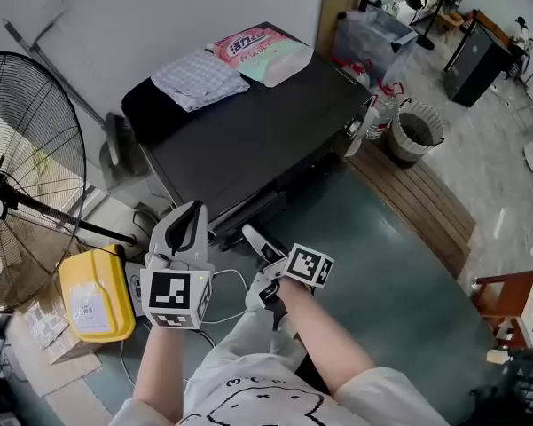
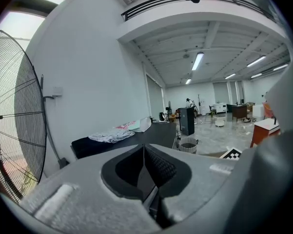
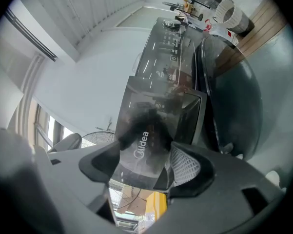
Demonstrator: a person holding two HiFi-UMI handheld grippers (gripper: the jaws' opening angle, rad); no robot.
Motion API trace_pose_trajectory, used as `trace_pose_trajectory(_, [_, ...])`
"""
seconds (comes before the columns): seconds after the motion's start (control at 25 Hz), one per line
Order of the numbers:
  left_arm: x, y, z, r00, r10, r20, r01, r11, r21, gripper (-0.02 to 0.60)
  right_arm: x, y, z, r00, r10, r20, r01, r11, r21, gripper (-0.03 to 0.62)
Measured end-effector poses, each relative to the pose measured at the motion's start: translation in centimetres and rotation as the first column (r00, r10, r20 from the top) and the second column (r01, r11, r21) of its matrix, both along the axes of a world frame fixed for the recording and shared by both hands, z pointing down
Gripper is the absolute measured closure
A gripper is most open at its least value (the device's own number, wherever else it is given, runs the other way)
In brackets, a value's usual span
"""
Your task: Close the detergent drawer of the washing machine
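The left gripper (image 2: 144, 151) is idling alongside, jaws pressed together on nothing. The right gripper (image 3: 147, 156) is clasping the front panel of the detergent drawer (image 3: 153, 118), which is jutting towards it from the washing machine (image 1: 257, 136), so the closing push would be running straight ahead, along the jaws.
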State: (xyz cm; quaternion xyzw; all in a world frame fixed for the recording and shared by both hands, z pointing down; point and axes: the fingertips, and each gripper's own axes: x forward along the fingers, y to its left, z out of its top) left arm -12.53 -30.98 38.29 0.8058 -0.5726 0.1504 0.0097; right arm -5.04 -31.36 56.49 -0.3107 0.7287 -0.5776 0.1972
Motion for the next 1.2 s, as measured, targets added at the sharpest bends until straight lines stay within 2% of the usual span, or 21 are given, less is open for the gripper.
trace_pose_trajectory(0.84, [-0.8,-3.1,-0.1,1.0,0.003,-0.009,-0.003,1.0,0.003,0.563,-1.6,-2.2,0.0,0.999,-0.017,-0.046,0.018,1.0,0.015,0.273])
trace_pose_trajectory(1.2, [-0.9,-4.1,0.3,1.0,0.008,-0.004,-0.008,1.0,-0.006,0.563,-2.5,-3.7,0.2,0.994,-0.047,-0.102,0.05,0.999,0.021,0.27])
